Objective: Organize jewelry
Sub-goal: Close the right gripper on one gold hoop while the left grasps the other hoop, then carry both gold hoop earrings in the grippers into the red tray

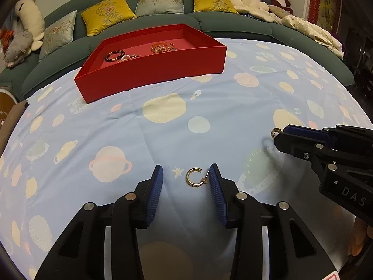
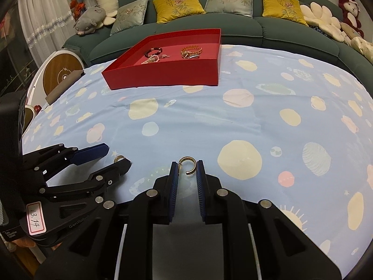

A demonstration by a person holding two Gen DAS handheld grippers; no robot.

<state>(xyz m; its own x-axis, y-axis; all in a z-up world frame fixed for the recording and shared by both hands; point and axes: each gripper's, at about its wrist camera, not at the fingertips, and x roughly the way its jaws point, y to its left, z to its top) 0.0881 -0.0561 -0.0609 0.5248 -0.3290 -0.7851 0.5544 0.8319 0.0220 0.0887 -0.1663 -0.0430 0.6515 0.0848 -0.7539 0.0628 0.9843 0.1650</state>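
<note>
1. Here, a surface [image 1: 163, 135] covered by a pale blue cloth printed with planets fills both views, with a green sofa [image 2: 268, 23] and cushions behind it.
2. The left gripper [image 1: 186, 179] sits low over the cloth with its blue pads set wide apart, holding nothing.
3. A gold hoop earring [image 1: 194, 177] lies flat on the cloth between those pads, its post just beside the right-hand pad.
4. The right gripper [image 2: 187, 171] has its pads drawn in close, and a second gold earring [image 2: 187, 164] sits between their tips; whether they press it tight, I cannot tell.
5. A red tray [image 1: 149, 74] stands well apart at the far side of the cloth, near the sofa.
6. Inside the tray lie a dark bead bracelet [image 1: 114, 55], a pale pink bracelet [image 2: 151, 59] and gold bangles [image 1: 162, 46].
</note>
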